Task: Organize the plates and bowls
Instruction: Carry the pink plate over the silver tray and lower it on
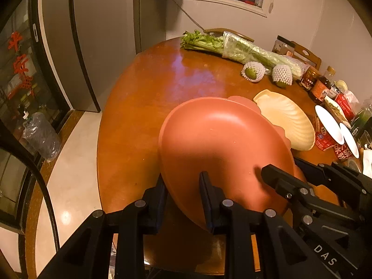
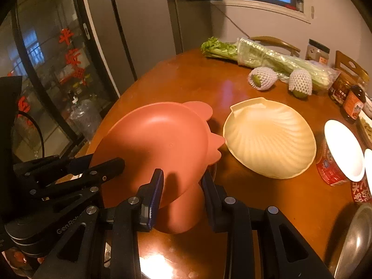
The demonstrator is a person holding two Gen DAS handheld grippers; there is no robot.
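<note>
while both grippers pinch the pink plate [image 1: 223, 148] aloft over the wooden table [image 1: 144, 97] | left gripper [image 1: 183, 200] and right gripper [image 2: 182, 186] each narrow on its near rim | step: carrying it; next, judged: lower it flat onto the cream shell plate [image 2: 269, 137] just beside, then release

Pink plate [image 2: 158, 139]: plain salmon pink, matte, no pattern. Shell-shaped plate [image 2: 269, 137], to its right: pale cream, with fanned ribs. Table [image 1: 144, 97]: glossy reddish-brown wood. Celery [image 1: 202, 40], far side: green leaves, paler stalks in clear wrap. Two fruits [image 2: 262, 78] near it: green, in white foam netting. Cup [image 2: 334, 160], far right: red printed wall, white lid. Sauce bottle [image 2: 353, 104]: dark, with an orange-red label. Grippers [image 1: 183, 190]: black, with dark blue pads. Glass door [image 2: 69, 53], left: red paper characters.
</note>
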